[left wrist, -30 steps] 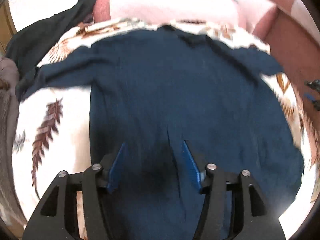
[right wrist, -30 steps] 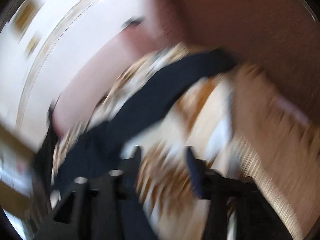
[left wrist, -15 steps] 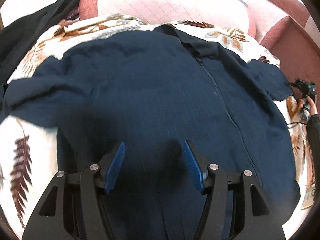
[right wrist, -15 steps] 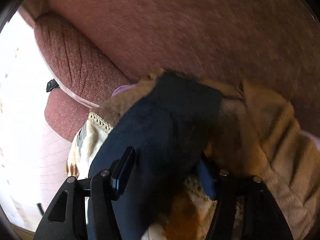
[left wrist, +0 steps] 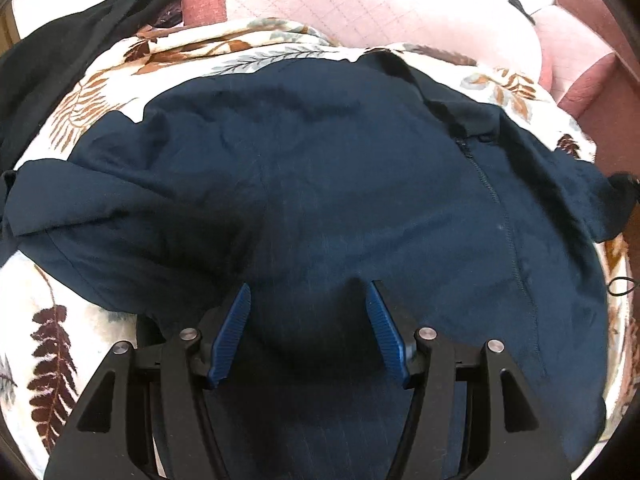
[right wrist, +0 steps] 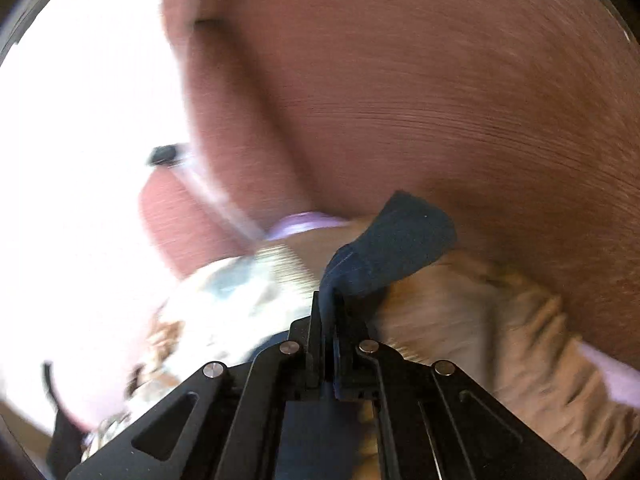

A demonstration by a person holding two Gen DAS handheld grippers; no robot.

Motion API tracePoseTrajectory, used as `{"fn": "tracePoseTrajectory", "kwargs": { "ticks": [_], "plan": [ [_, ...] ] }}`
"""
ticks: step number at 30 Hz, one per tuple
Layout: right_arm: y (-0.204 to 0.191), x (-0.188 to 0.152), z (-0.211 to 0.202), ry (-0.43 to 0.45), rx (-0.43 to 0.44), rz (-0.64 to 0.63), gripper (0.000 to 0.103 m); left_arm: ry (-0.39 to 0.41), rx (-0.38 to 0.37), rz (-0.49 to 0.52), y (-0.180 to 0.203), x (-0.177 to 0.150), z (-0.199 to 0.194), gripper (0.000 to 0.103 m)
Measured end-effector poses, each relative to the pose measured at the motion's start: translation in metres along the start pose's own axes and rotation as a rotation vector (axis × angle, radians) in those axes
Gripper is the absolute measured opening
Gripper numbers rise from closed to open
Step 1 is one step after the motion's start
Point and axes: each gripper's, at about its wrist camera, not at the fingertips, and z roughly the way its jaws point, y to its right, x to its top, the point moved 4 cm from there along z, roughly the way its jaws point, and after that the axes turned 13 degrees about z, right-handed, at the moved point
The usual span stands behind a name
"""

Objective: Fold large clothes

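Note:
A large navy zip-front garment (left wrist: 340, 200) lies spread flat on a cream blanket with a brown leaf print (left wrist: 52, 328). My left gripper (left wrist: 308, 292) hovers over the garment's lower middle, open, with nothing pinched between its blue pads. In the blurred right wrist view, my right gripper (right wrist: 326, 308) is shut on the end of the garment's sleeve (right wrist: 392, 252), and the cuff sticks out beyond the fingertips. That sleeve end is lifted off the blanket (right wrist: 240, 300) beside the sofa arm.
A reddish-brown sofa arm (right wrist: 440, 100) fills the right wrist view close ahead. Pink quilted cushions (left wrist: 380, 4) run along the back. A black garment (left wrist: 68, 48) lies at the far left. A tan fuzzy throw (right wrist: 500, 340) sits at the right.
My right gripper closed on the sleeve end and lifted it toward the sofa arm. My left gripper slid forward and lower over the garment, still open.

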Motion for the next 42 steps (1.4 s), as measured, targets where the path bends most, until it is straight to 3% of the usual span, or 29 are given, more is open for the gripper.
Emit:
{"fn": "tracePoseTrajectory", "kwargs": {
  "ticks": [6, 11, 17, 23, 29, 31, 33, 37, 42],
  "plan": [
    [-0.103, -0.086, -0.016, -0.172, 0.209, -0.137, 0.001, 0.008, -0.063, -0.024, -0.007, 0.002, -0.015, 0.059],
    [-0.163, -0.185, -0.012, -0.302, 0.262, -0.25, 0.001, 0.028, -0.09, -0.045, -0.014, 0.003, -0.027, 0.059],
    [-0.197, -0.284, -0.016, -0.453, 0.281, -0.352, 0.001, 0.043, -0.098, -0.074, -0.035, 0.001, -0.039, 0.059],
    [-0.227, -0.372, -0.02, -0.544, 0.328, -0.504, 0.002, 0.062, -0.096, -0.104, -0.06, -0.002, -0.052, 0.059],
    [-0.226, -0.453, -0.02, -0.692, 0.315, -0.582, 0.011, 0.065, -0.137, -0.153, -0.07, -0.006, -0.057, 0.059],
    [-0.216, -0.475, -0.022, -0.736, 0.27, -0.626, 0.022, 0.061, -0.15, -0.15, -0.067, -0.005, -0.056, 0.059],
    [-0.206, -0.482, -0.033, -0.775, 0.275, -0.647, 0.026, 0.056, -0.161, -0.145, -0.062, -0.002, -0.054, 0.059],
    [-0.182, -0.449, -0.066, -0.739, 0.319, -0.59, 0.05, 0.005, -0.224, -0.14, -0.041, 0.004, -0.033, 0.059],
    [-0.136, -0.379, -0.081, -0.674, 0.299, -0.416, 0.052, -0.1, -0.259, -0.162, -0.015, 0.011, 0.009, 0.059]
  ]
}}
